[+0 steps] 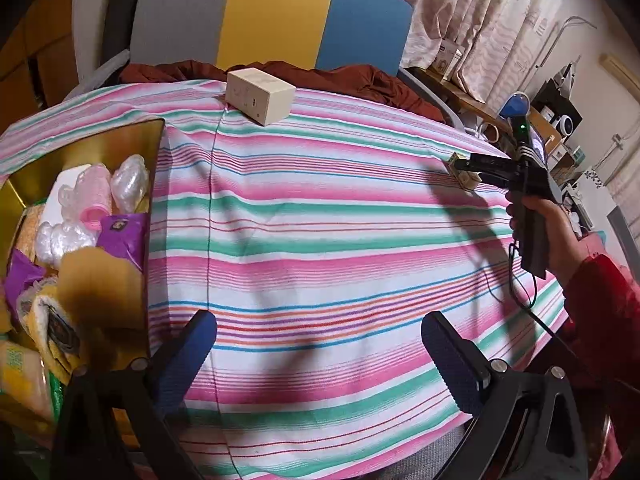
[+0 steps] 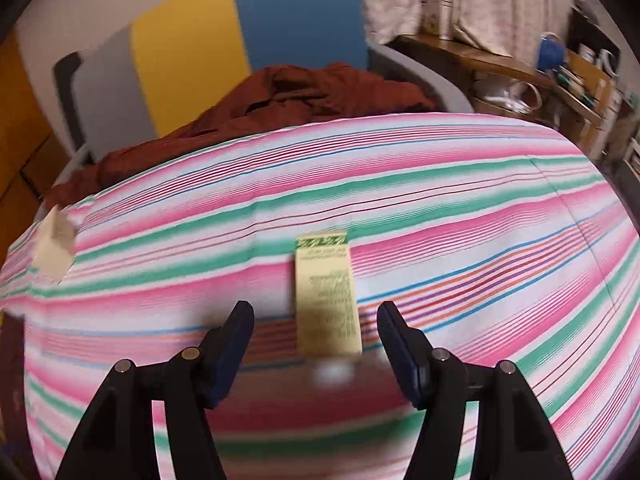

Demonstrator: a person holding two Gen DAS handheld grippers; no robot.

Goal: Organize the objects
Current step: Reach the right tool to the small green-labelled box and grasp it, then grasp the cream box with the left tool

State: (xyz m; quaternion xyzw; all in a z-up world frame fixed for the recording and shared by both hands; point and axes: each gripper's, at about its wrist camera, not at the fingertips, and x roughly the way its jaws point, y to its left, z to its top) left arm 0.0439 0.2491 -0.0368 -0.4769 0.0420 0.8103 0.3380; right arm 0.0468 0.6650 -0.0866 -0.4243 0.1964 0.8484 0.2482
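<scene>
The right gripper (image 2: pixel 316 344) hangs with its fingers spread and empty on either side of the near end of a small pale-yellow printed carton (image 2: pixel 326 300), which lies flat on the pink, green and white striped cloth (image 2: pixel 480 240) covering the table. Closing on that end alone could tip or skew the carton, or pinch up cloth. The left gripper (image 1: pixel 320 344), fingers also apart and empty, waits beside the crowded gold-lined box (image 1: pixel 154 148), where a dropped carton might slide off the heap.

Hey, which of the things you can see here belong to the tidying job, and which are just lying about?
Part of the job:
- small yellow box
- beige box
- gold bin of packets

Just lying about:
- rust-red garment
- striped chair
- cluttered side shelf
</scene>
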